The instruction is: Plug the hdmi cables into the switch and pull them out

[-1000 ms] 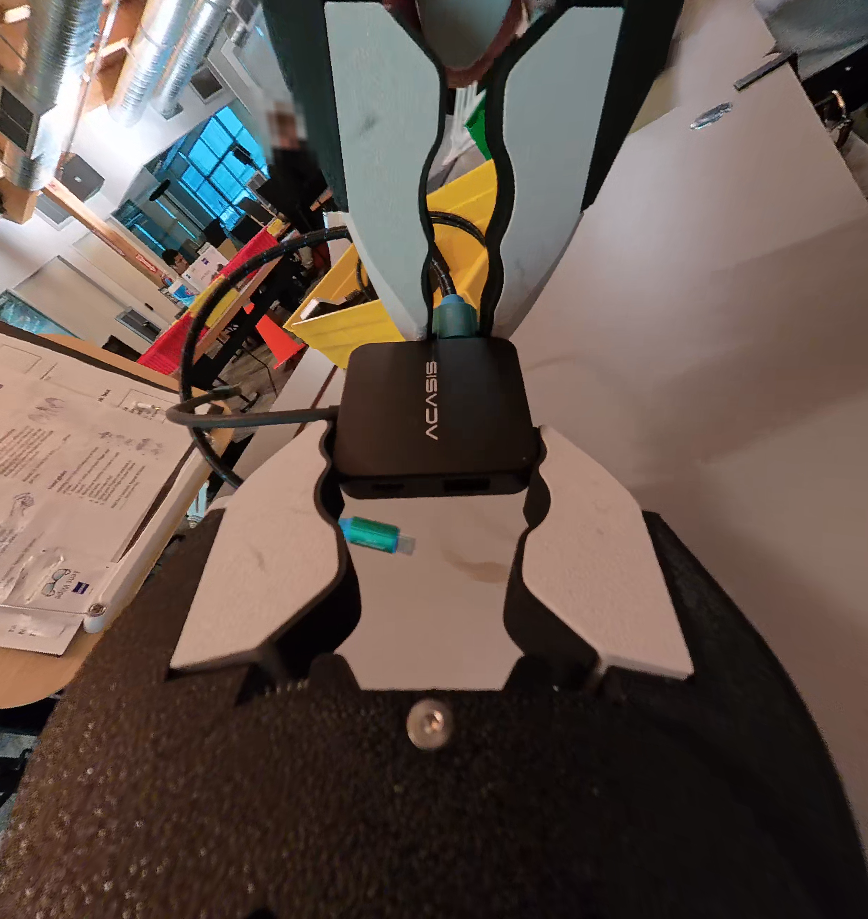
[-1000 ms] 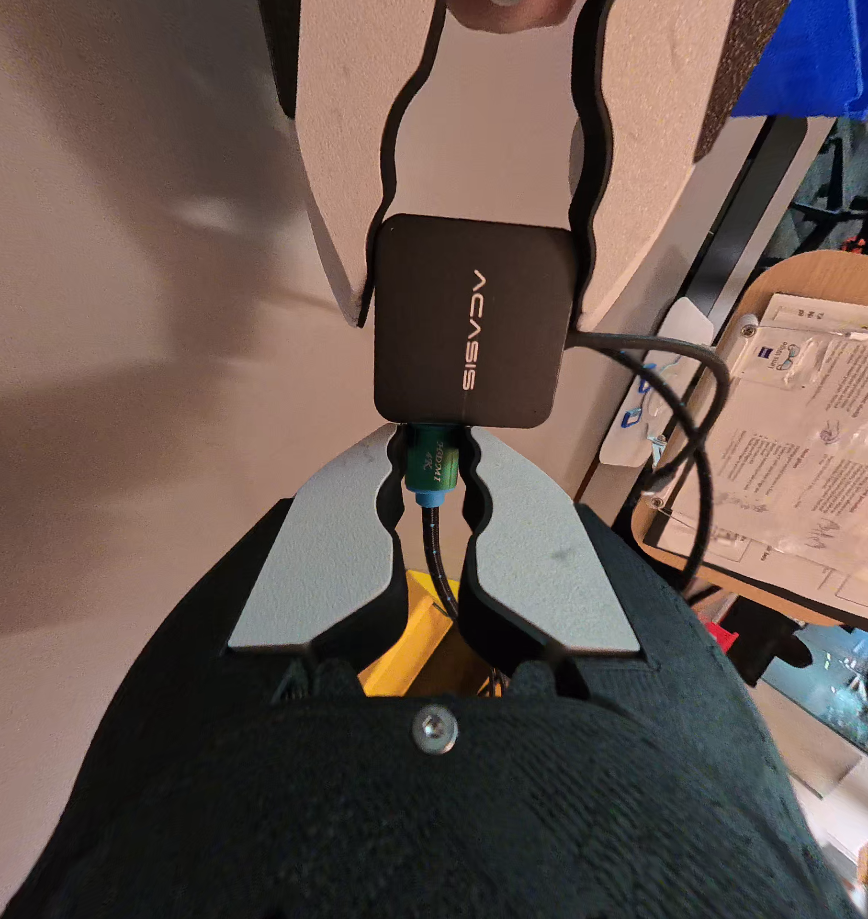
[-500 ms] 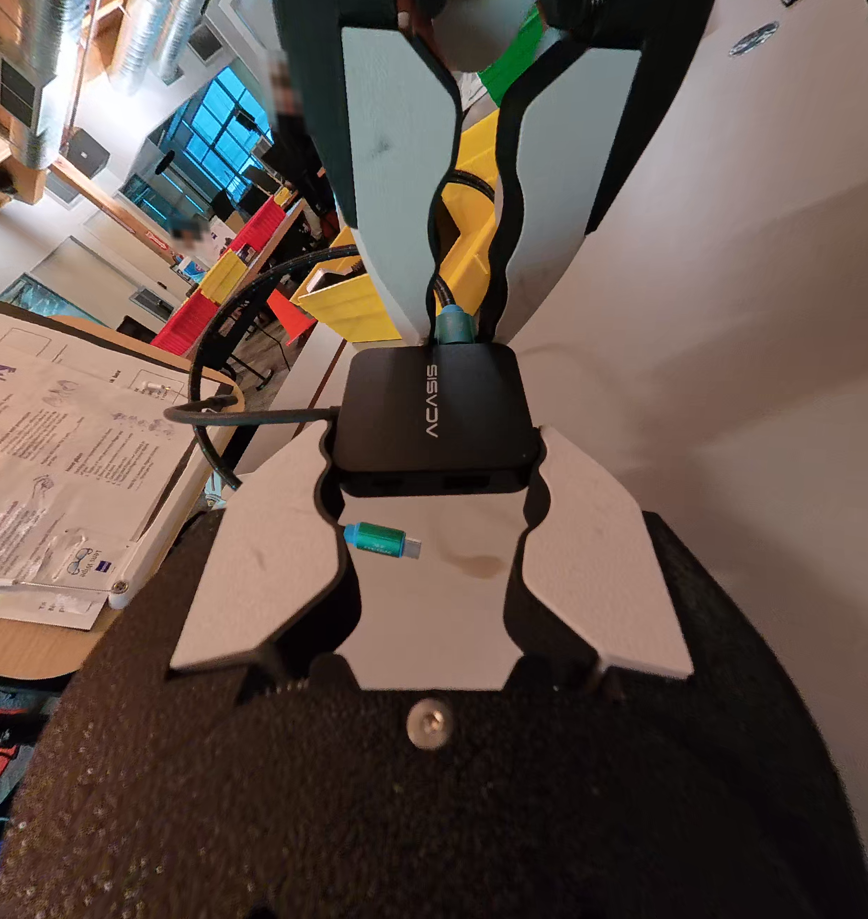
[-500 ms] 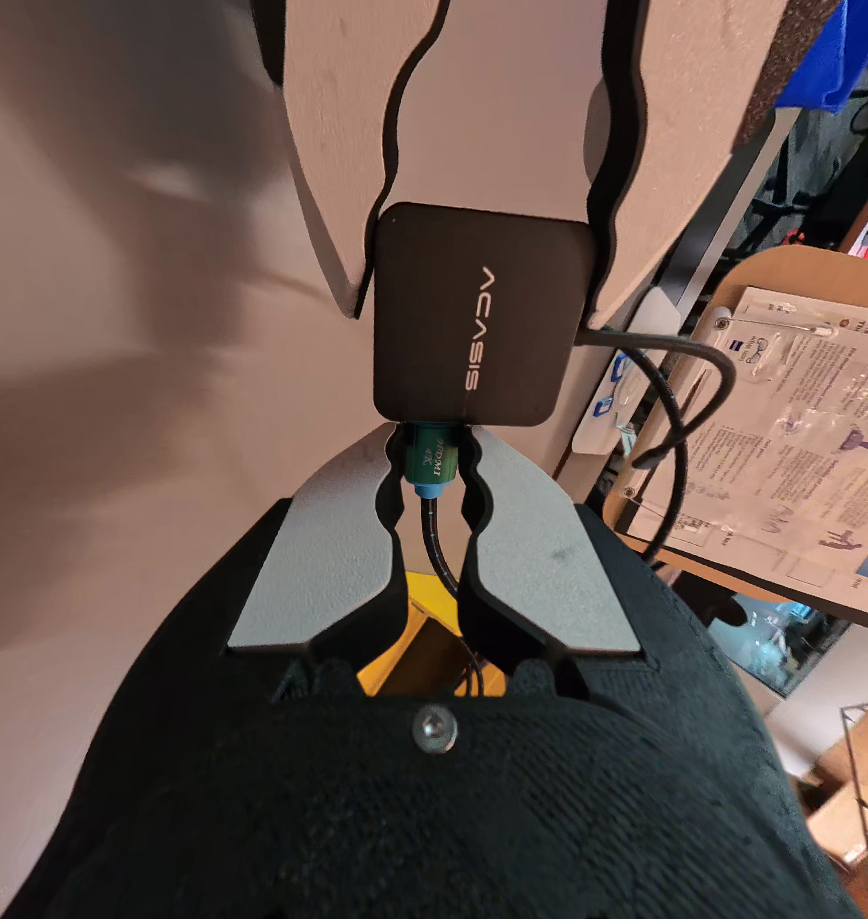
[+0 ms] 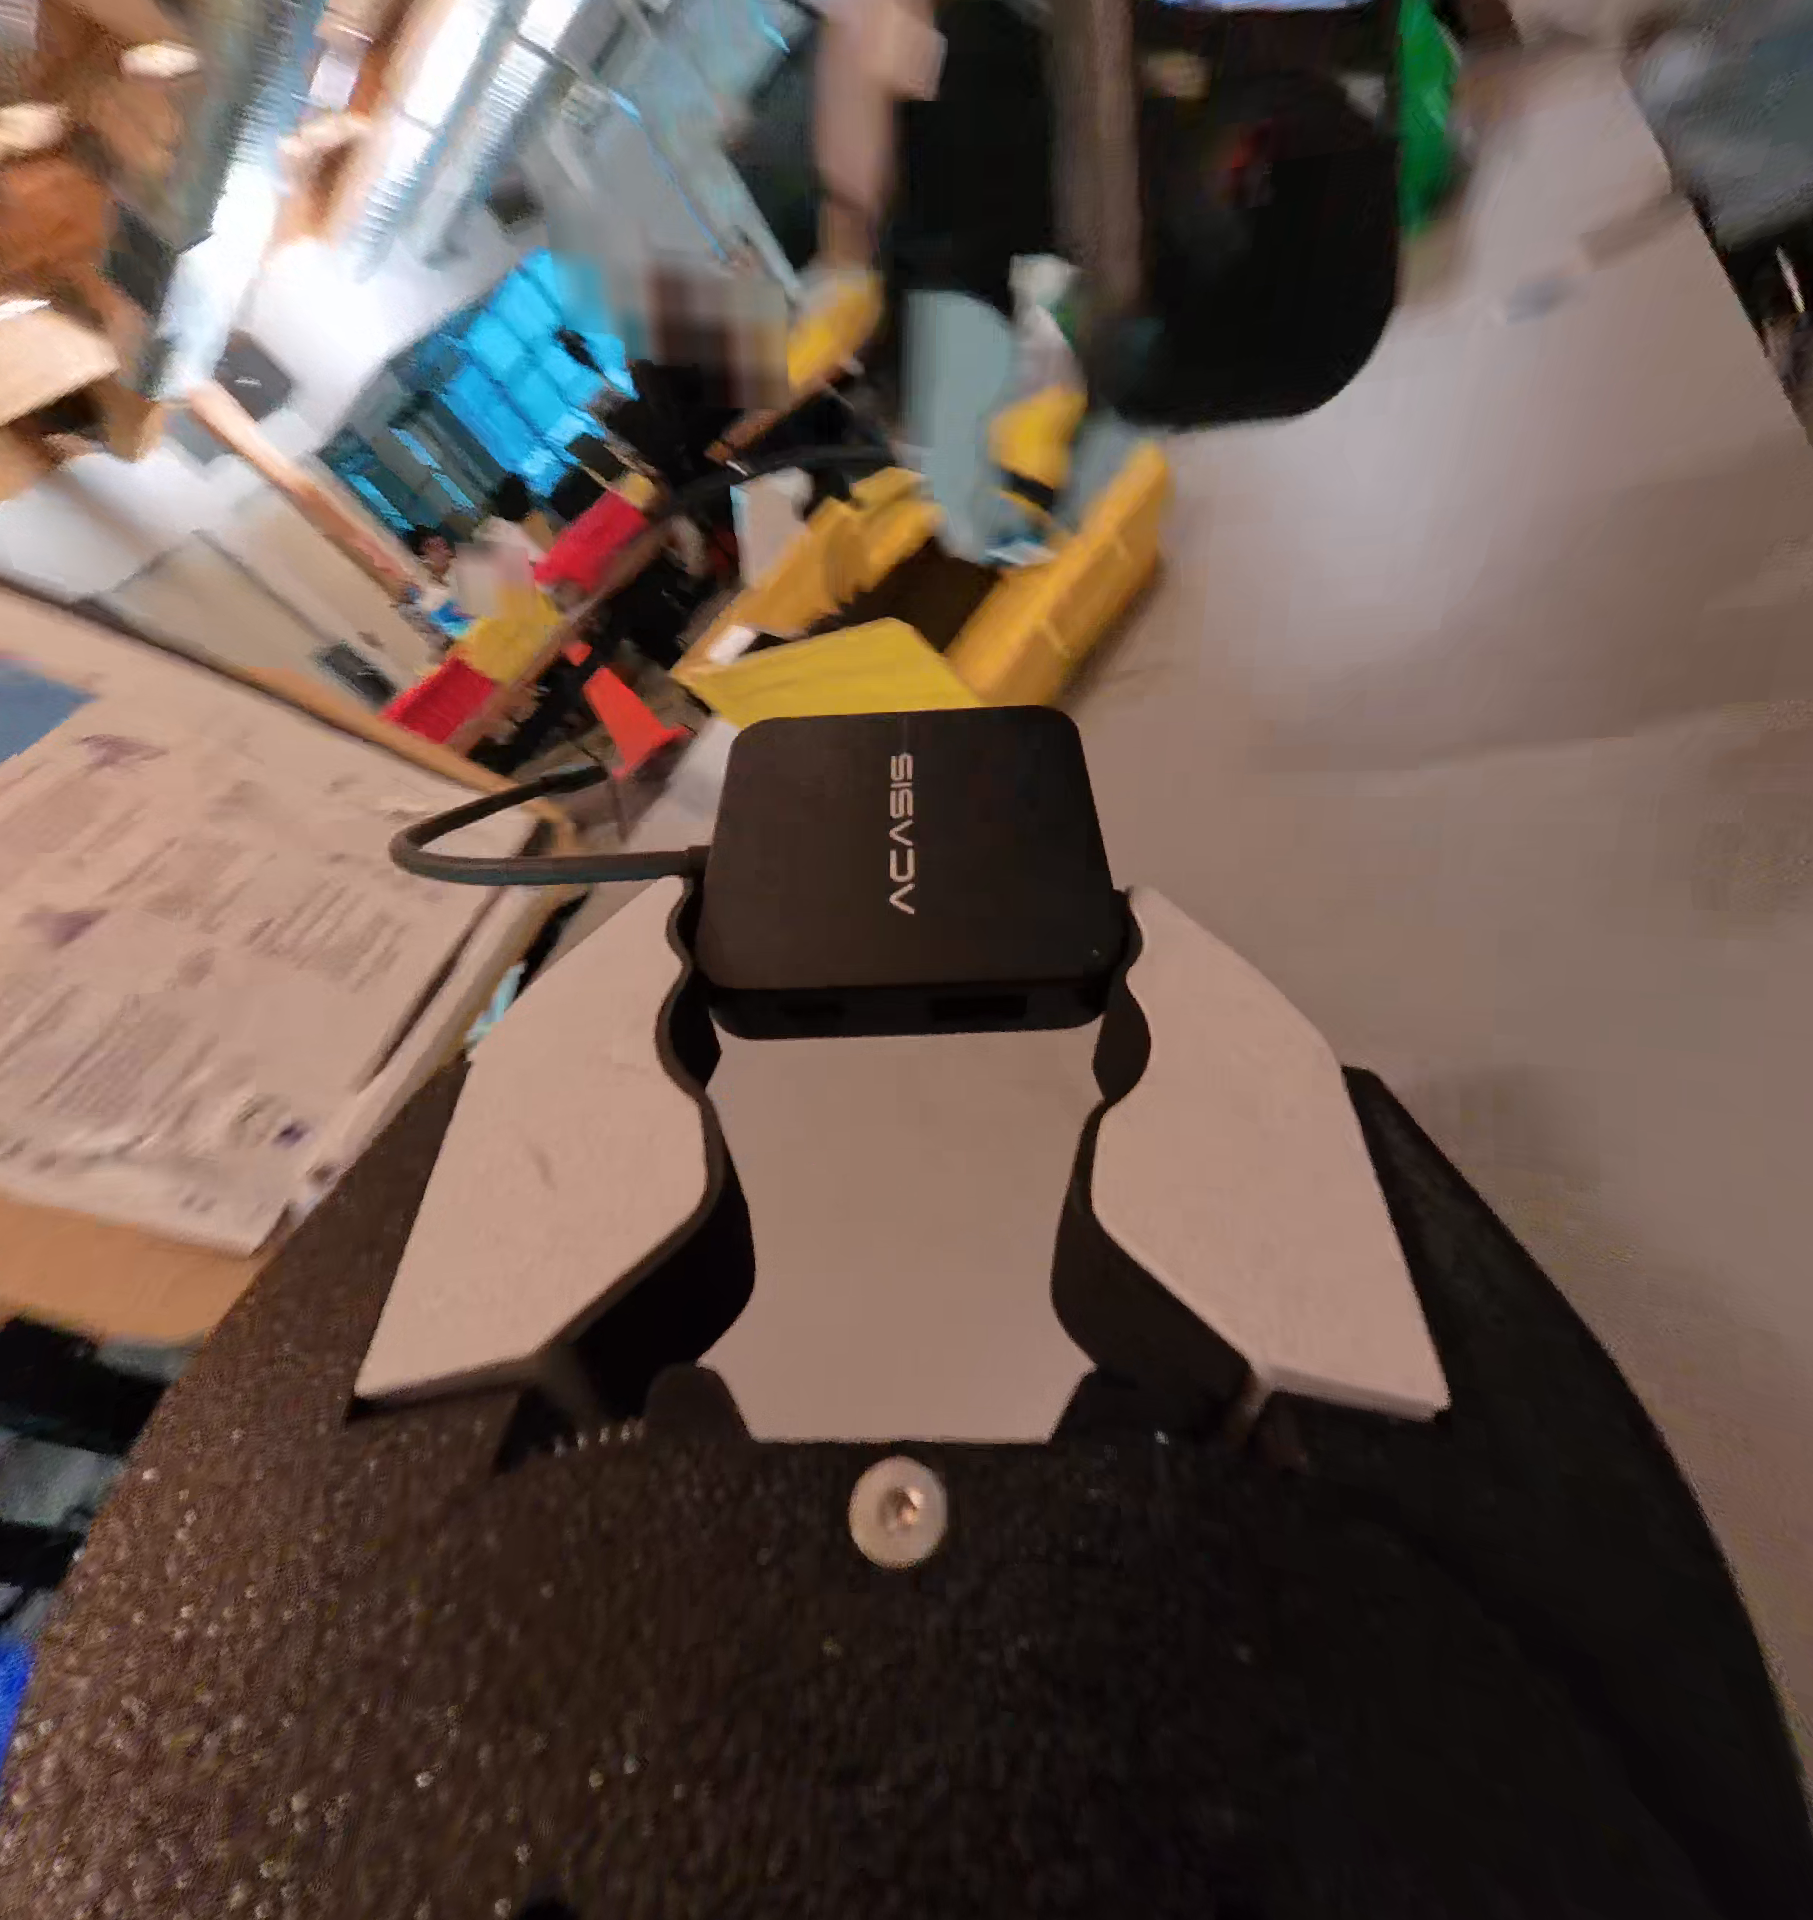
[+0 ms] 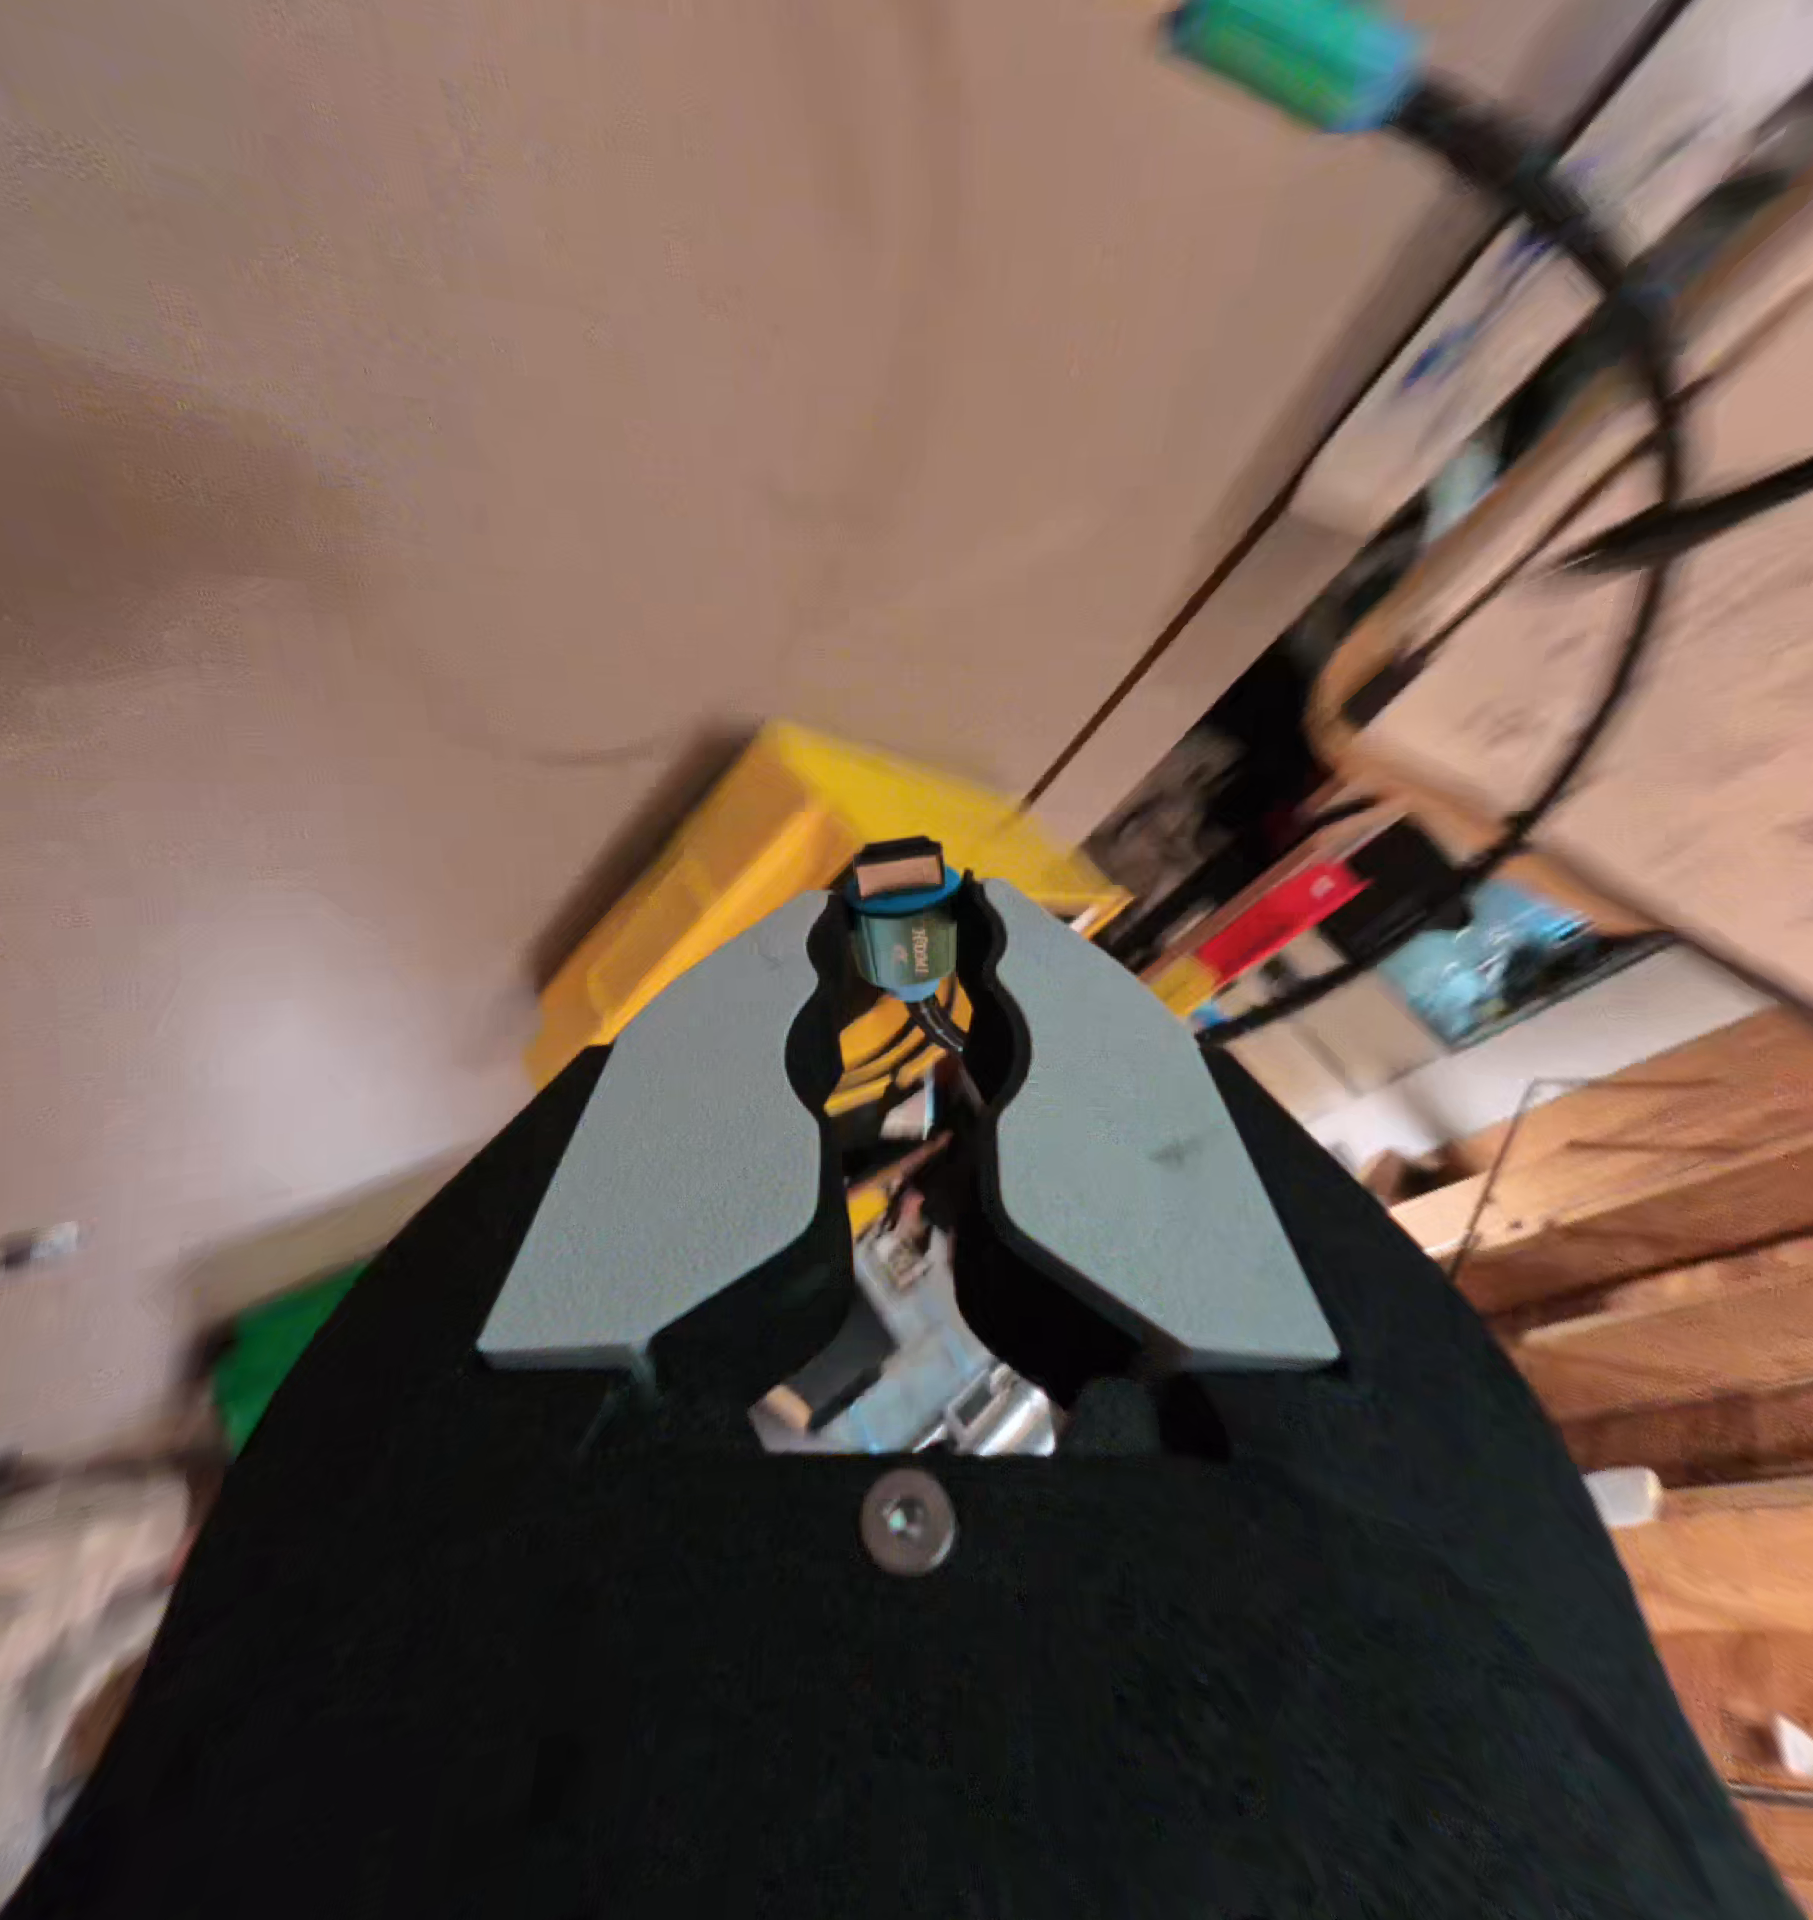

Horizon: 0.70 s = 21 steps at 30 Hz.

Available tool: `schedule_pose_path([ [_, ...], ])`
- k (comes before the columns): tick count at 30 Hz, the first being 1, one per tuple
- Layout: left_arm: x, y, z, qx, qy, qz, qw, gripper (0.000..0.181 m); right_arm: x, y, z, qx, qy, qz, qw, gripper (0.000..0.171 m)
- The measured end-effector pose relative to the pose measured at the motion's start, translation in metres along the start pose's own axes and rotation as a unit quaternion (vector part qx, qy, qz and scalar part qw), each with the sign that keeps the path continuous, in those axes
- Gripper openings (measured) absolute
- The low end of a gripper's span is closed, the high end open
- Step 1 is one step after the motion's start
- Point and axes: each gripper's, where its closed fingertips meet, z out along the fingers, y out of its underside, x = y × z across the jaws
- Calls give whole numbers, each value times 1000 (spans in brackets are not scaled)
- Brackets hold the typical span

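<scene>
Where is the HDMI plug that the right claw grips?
In the right wrist view the HDMI plug sits pinched at the tips of the right claw, free of any port, with a yellow bin behind it.

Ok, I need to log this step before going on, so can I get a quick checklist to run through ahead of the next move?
1. Left gripper holds the switch: ok, pinched at its near corners.
2. Right gripper holds the plug: ok, shut on it.
3. Plug out of the switch: ok, its metal tip is bare.
4. Switch's two near ports empty: ok, nothing is plugged in there.
5. Second plug free: ok, it is plugged into nothing at the top of the right wrist view, though blurred.
6. Cable routing past the yellow bin: cannot tell, motion blur.
</scene>
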Motion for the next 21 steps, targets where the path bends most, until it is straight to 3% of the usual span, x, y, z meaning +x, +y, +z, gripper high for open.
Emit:
schedule_pose_path([
  [1, -18, -4, -19, 23, -25, -23, 999, 72, -17, 9, 10, 45, -44, 23, 998, 21],
  [2, -34, -9, -36, 46, -50, -37, 997, 72, -24, 0, 3, 123, -75, 95, 985, 20],
  [5, -51, -25, -62, 95, -76, -58, 991, 72, 0, 25, -19, 138, -15, 154, 978, 21],
  [9, -47, -24, -57, 87, -69, -55, 992, 72, 35, 85, -37, 138, 47, 256, 956, 20],
  [12, -44, -17, -50, 82, -57, -70, 993, 72, 30, 117, -43, 121, 43, 290, 948, 20],
  [16, -39, -12, -42, 85, -39, -87, 992, 72, 9, 152, -20, 60, 48, 301, 950, 20],
  [21, -30, -10, -31, 78, -19, -91, 993, 72, -24, 161, 38, 42, 13, 332, 942, 20],
])
